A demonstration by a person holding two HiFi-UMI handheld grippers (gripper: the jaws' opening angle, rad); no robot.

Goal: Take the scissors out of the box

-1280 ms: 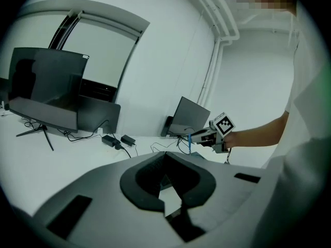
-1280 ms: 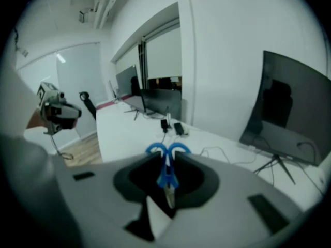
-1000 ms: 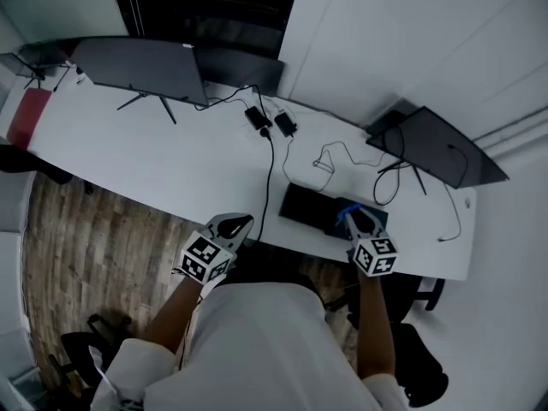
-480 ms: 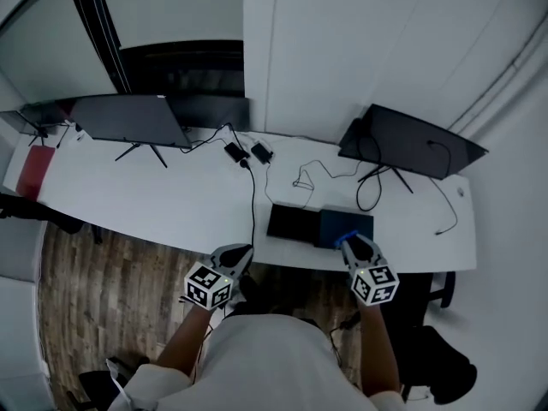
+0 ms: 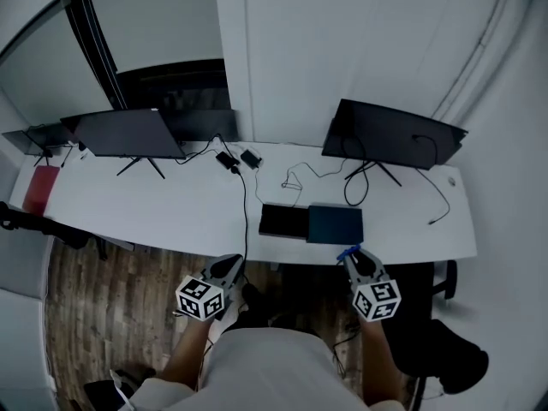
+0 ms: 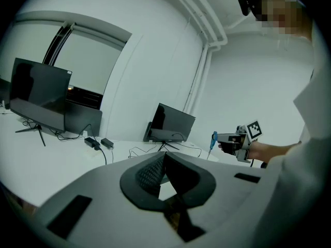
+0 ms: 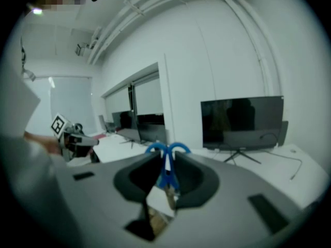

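In the right gripper view my right gripper (image 7: 166, 161) is shut on blue-handled scissors (image 7: 166, 150), whose handle loops stick out past the fingertips. In the head view the right gripper (image 5: 358, 262) hangs just off the white desk's front edge with the scissors (image 5: 347, 253) in it. The dark blue box (image 5: 336, 223) lies on the desk in front of it, with a black flat part (image 5: 282, 221) to its left. My left gripper (image 5: 228, 269) is shut on nothing, off the desk edge at the left. Its tips (image 6: 163, 156) meet in the left gripper view.
The long white desk (image 5: 171, 204) carries two dark monitors (image 5: 390, 135) (image 5: 128, 133), power adaptors with cables (image 5: 235, 159) and a red item (image 5: 41, 188) at the far left. A dark chair (image 5: 445, 358) stands at my right over wood flooring.
Both grippers have drawn back from the desk toward my body. The right one, over the box before, carried the scissors off past the front edge. The head view has tilted up.
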